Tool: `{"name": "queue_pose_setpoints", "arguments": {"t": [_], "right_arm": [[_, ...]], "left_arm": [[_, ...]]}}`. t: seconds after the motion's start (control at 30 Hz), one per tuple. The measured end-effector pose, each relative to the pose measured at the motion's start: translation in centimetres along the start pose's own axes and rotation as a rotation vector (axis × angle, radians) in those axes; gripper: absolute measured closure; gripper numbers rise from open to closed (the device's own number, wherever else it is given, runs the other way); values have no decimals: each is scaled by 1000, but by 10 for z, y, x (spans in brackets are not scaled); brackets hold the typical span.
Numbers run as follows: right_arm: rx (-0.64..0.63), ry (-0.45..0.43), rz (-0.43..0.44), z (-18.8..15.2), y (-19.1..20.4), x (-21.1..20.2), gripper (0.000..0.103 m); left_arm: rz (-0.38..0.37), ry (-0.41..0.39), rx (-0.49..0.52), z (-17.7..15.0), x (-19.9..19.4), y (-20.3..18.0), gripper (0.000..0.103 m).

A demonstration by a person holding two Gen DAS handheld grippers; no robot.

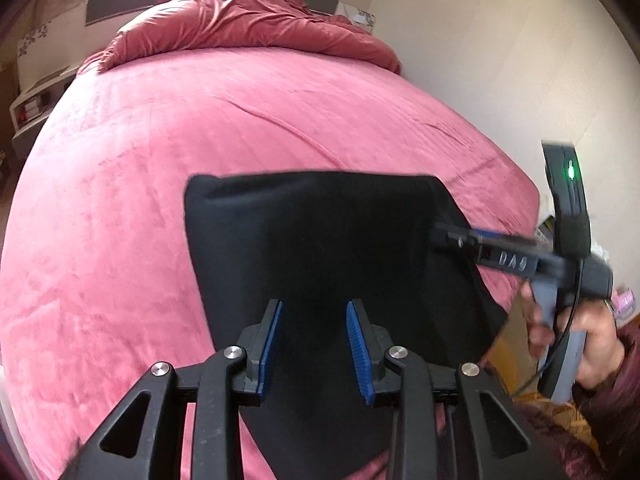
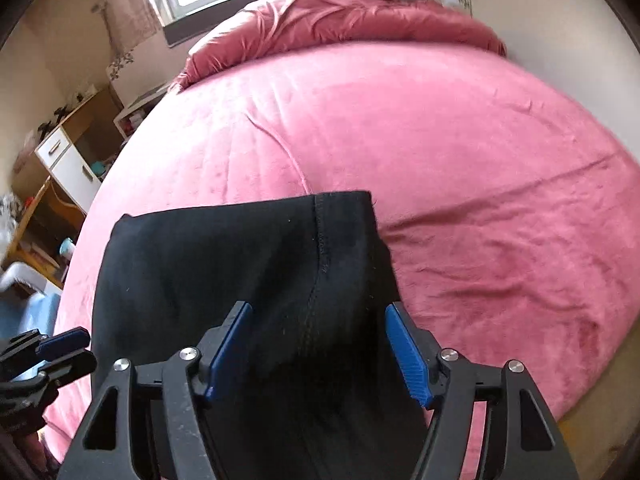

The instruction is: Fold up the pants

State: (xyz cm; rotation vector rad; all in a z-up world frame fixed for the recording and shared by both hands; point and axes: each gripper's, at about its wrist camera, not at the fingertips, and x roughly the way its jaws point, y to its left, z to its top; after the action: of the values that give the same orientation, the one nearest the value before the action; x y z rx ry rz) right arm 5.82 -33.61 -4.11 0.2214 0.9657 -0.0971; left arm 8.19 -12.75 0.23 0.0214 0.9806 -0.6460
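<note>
A pink-covered bed (image 1: 168, 152) carries everything, its rumpled duvet (image 1: 248, 24) heaped at the far end. The black pants (image 1: 320, 248) lie as a flat folded panel near the bed's near edge, long axis running from that edge toward the duvet, directly ahead of both tools. The right gripper (image 2: 318, 350) hangs over the seam side with its jaws spread wide, holding nothing. The left gripper (image 1: 316, 350) sits over the near portion, jaws moderately apart, also empty. Each is equally close.
</note>
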Motion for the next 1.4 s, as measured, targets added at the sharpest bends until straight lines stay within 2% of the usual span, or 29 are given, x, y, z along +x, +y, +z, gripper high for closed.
{"name": "queue_pose_setpoints", "arguments": {"t": [0.03,0.1,0.13,0.2,0.27,0.37,0.47,0.53,0.6,0.63,0.67,0.73,0.8,0.93,1.1,1.17,1.27,1.33,1.4], "right_arm": [[-8,10,-19,0,1,6,79],[-15,22,-35,-1,0,14,82],[-39,19,-61,-2,1,15,87],[-25,54,-102,-7,-4,25,89],[3,62,-89,-13,-17,41,90],[3,45,-88,-14,-18,48,90],[-9,32,-77,-14,-17,46,89],[3,27,-36,-12,-22,43,86],[6,21,-2,-15,-24,37,82],[5,24,15,-15,-23,33,75],[6,27,28,-14,-24,31,68],[6,24,65,-15,-24,25,32],[1,16,26,-18,-24,19,17],[25,57,64,-28,-36,21,17],[90,98,184,-33,-56,34,17],[92,123,229,-31,-61,43,13],[109,190,293,-30,-71,64,10],[118,202,331,-29,-76,73,6],[101,199,350,-30,-76,75,6]], "left_arm": [[7,-2,-16,3,2,4,70],[11,0,-66,11,11,17,70],[13,19,-79,12,18,21,70],[26,83,-108,11,40,29,70],[39,107,-105,8,53,31,70],[24,89,-166,-2,63,40,70],[9,60,-159,-5,53,40,69],[-20,40,-170,-7,43,44,65],[-34,30,-195,-9,34,54,51],[-31,16,-208,-11,28,60,34],[-28,10,-215,-12,26,62,21],[-41,-1,-242,-19,18,74,19],[-61,4,-269,-27,17,85,19],[-100,38,-284,-38,25,93,20],[-180,77,-272,-39,42,84,21],[-212,106,-285,-38,53,81,24],[-214,121,-298,-37,64,74,26],[-223,128,-311,-38,69,73,27],[-249,137,-327,-40,74,75,29]]}}
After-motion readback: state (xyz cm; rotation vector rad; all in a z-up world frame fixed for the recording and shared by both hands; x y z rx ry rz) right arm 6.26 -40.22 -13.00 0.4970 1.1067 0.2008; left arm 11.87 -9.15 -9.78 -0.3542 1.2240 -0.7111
